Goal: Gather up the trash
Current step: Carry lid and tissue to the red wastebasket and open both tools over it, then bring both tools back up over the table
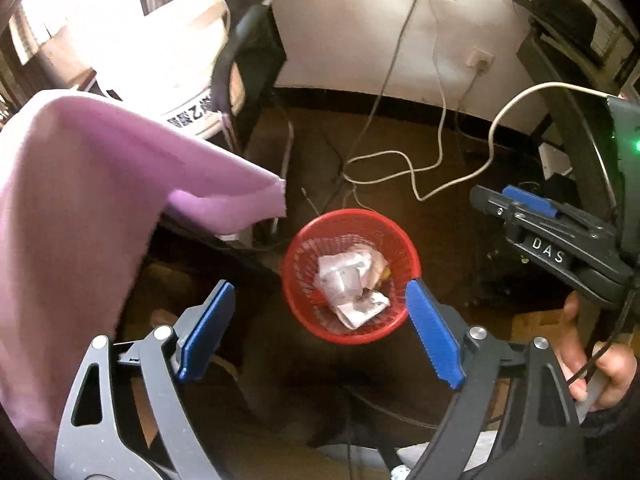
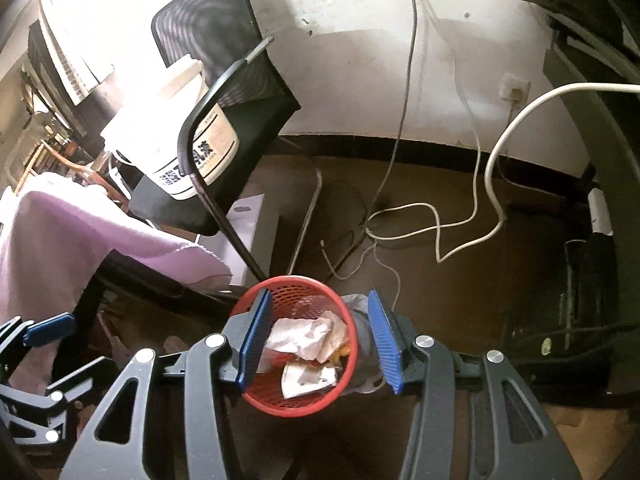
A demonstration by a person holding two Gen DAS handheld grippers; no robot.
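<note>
Both claws gape empty: left claw, right claw, ribbed blue pads. Below, a round red mesh basket holds crumpled white paper on the dark brown floor, beside a pink cloth and white cables.

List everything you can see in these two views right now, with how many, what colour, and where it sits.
basket: one, red mesh, on the dark floor below both grippers
crumpled paper: several pieces, white, inside the basket
cloth: one, pink-purple, draped at the left
bucket: one, white with dark lettering, on a chair seat
chair: one, black mesh back, near the wall
cables: several, white and grey, trailing down the wall and across the floor
wall socket: one, white, low on the wall
hat: one, black, upper right
left gripper: grey with blue pads, open, nothing between them
right gripper: grey with blue pads, open above the basket
hand: one, holding the right gripper's handle
</note>
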